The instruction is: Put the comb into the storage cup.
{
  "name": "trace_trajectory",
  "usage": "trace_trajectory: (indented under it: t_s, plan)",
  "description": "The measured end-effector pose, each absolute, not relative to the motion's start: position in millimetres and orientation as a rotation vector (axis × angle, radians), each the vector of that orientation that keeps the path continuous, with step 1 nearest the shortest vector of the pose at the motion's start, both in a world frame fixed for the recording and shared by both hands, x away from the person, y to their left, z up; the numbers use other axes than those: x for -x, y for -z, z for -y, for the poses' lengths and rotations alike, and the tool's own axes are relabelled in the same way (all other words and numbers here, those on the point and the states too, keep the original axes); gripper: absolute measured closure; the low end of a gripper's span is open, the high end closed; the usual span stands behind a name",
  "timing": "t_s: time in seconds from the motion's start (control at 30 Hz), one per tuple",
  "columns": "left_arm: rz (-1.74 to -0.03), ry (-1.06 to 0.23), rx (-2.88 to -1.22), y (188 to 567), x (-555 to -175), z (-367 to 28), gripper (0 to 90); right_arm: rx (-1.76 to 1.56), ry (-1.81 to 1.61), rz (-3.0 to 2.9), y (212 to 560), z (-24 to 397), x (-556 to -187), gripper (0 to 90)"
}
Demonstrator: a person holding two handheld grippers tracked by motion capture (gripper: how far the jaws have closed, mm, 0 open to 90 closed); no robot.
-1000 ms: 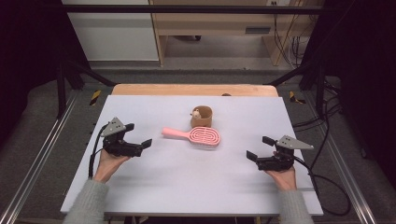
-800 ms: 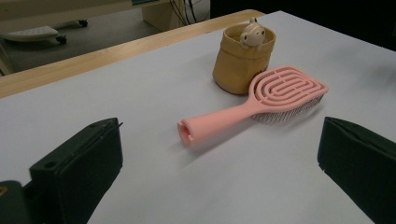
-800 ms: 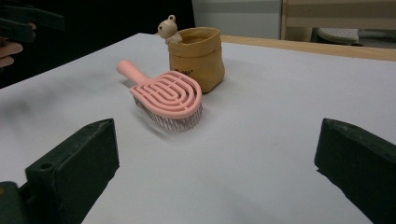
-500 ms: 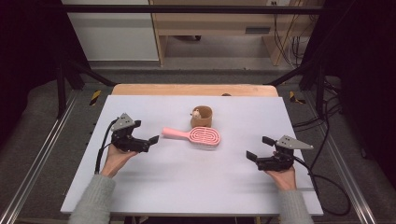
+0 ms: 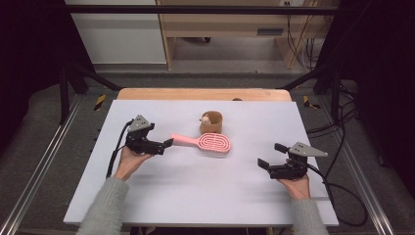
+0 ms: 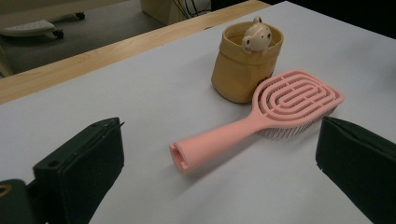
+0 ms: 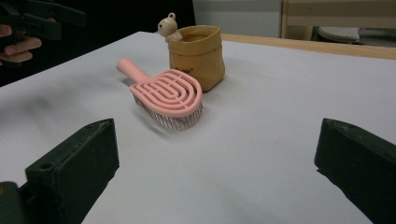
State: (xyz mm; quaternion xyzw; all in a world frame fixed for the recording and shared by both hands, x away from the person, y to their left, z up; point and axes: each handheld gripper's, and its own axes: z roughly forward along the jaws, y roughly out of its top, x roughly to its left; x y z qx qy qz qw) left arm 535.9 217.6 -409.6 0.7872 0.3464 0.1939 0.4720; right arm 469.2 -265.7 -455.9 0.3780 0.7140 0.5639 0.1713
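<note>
High view: pink hairbrush (image 5: 208,142) lying bristles-down near middle of white surface (image 5: 195,196), head just beside small tan pouch (image 5: 211,122) at 12 o'clock, handle pointing to 9 o'clock. Left gripper (image 5: 161,145) close at handle end, jaws spread wide, nothing held. Right gripper (image 5: 269,156) well apart at 3 o'clock, jaws also wide and empty. Left gripper view: open handle tip (image 6: 180,158) between the two black jaws, not yet touched. Probably light and stiff plastic, smooth and somewhat slippery on handle; bristles likely flexible, poor for holding. Best hold judged across the straight handle near middle, not on vented head. Little bear figure (image 6: 256,36) peeking from pouch, better not to bump.
</note>
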Motion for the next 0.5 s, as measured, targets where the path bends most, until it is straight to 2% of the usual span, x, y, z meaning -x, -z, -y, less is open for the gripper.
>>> trace_trajectory:
  t_s: [0.3, 0.5]
  plan:
    - [-0.901, -0.485, -1.939, 414.6, -548.2, -207.2, 5.4, -1.071, -1.599, -2.027, 456.3, 265.5, -469.5, 0.3]
    - [-0.922, -0.498, -1.929, 417.6, -553.3, -202.9, 12.2, -1.071, -1.599, -2.028, 456.8, 264.8, -469.7, 0.4]
